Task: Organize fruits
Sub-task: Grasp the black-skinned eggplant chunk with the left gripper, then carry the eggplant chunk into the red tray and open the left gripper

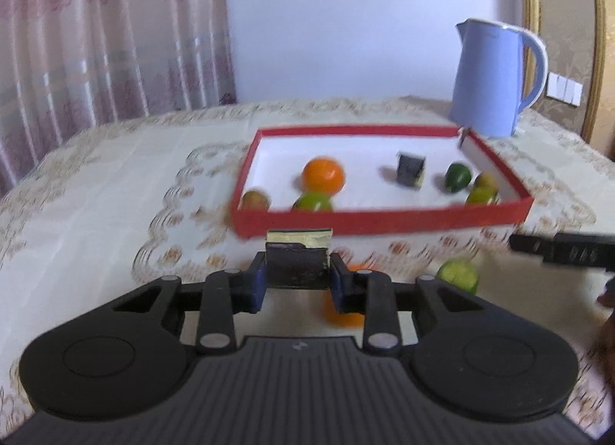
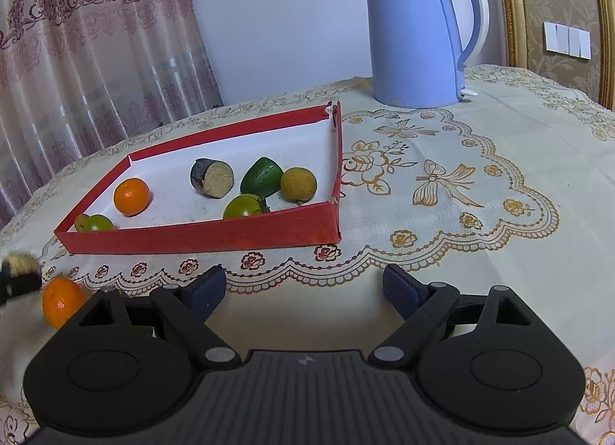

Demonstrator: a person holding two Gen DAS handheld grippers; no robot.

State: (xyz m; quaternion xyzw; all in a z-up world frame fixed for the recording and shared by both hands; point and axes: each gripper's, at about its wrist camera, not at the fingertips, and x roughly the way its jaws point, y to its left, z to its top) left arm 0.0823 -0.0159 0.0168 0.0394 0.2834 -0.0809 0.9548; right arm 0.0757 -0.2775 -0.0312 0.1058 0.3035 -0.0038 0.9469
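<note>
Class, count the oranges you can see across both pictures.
2. One orange lies in the red box; another orange sits on the tablecloth nearby. Others may be hidden.

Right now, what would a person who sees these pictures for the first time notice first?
The red tray in the middle of the table, with oranges, green fruits and a dark cut piece inside. Behind it, to the right, stands a tall blue kettle. Close to the camera, the left gripper is shut on a dark block, while the right gripper is open and empty.
</note>
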